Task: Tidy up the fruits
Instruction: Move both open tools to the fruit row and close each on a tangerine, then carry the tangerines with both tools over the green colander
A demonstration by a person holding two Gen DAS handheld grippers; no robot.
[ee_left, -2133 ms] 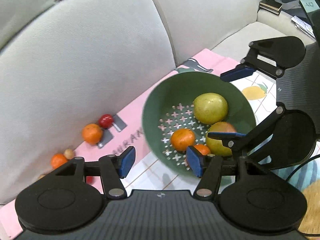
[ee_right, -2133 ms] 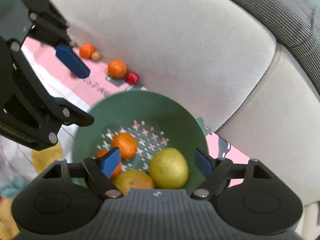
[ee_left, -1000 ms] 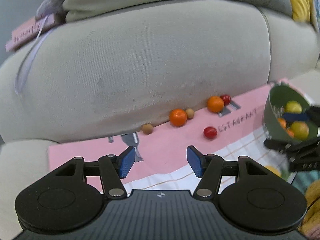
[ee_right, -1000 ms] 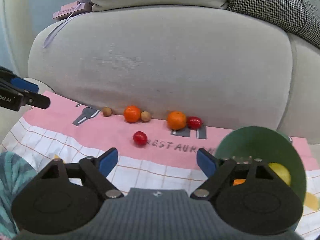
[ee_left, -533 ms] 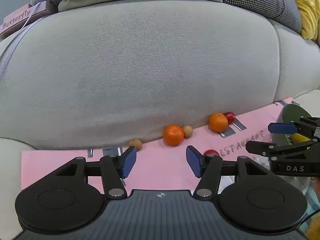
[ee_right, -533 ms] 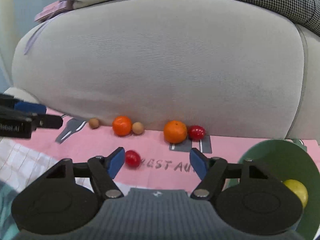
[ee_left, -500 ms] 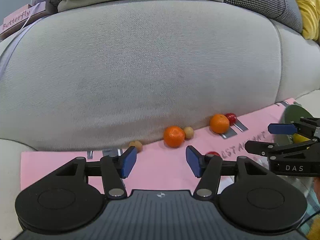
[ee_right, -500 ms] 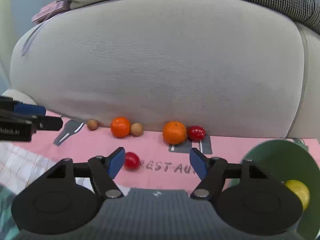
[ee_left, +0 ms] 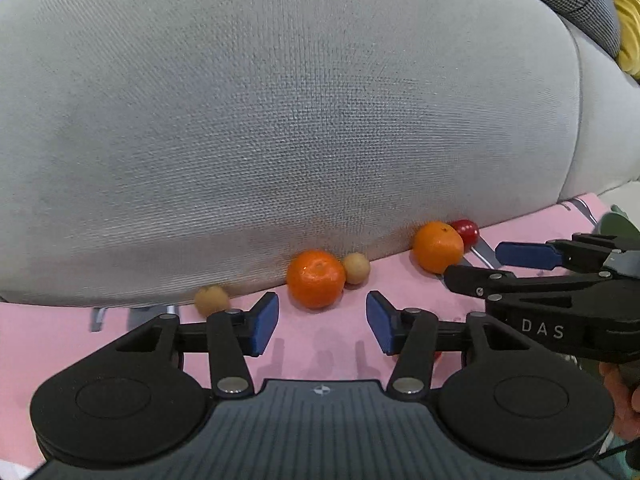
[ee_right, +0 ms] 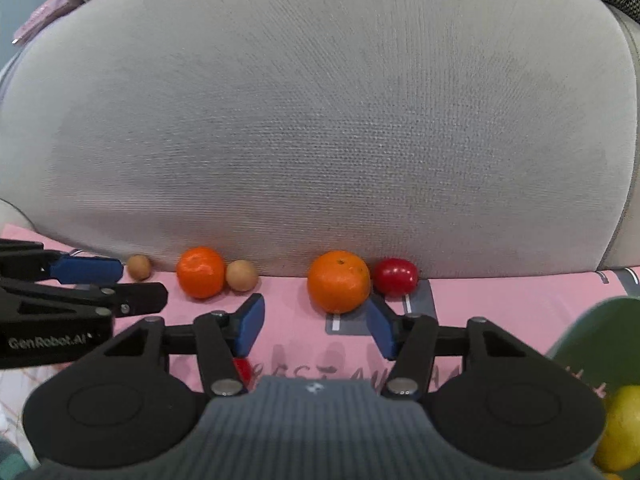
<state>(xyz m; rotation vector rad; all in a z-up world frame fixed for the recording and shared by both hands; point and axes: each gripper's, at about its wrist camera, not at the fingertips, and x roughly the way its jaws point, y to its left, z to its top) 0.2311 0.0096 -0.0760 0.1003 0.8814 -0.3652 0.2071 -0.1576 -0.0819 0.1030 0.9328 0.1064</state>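
Left wrist view: left gripper (ee_left: 322, 322) spread wide, nothing between the blue pads, low over the pink mat (ee_left: 320, 344). Just ahead of the gap, a mandarin (ee_left: 316, 279) against the grey sofa cushion (ee_left: 280, 120), touching a small tan fruit (ee_left: 356, 268) on its right. Ahead of the left finger, another small tan fruit (ee_left: 212, 299). Further right, a second mandarin (ee_left: 438, 246) with a red fruit (ee_left: 466, 231) tucked behind it. Entering from the right, the right gripper (ee_left: 486, 266), fingers parted, empty.

Right wrist view: right gripper (ee_right: 316, 328) wide open, holding nothing. Just ahead of the gap, toward the right finger, the second mandarin (ee_right: 339, 281), red fruit (ee_right: 396, 277) touching its right side. Ahead-left, first mandarin (ee_right: 200, 272) touching a tan fruit (ee_right: 241, 275); farther left, the other tan fruit (ee_right: 139, 267) beside the left gripper (ee_right: 138, 282). Partly hidden under the left finger, another red fruit (ee_right: 242, 368). Far right and near, green bowl (ee_right: 592, 340) with a yellow fruit (ee_right: 620, 428) inside.
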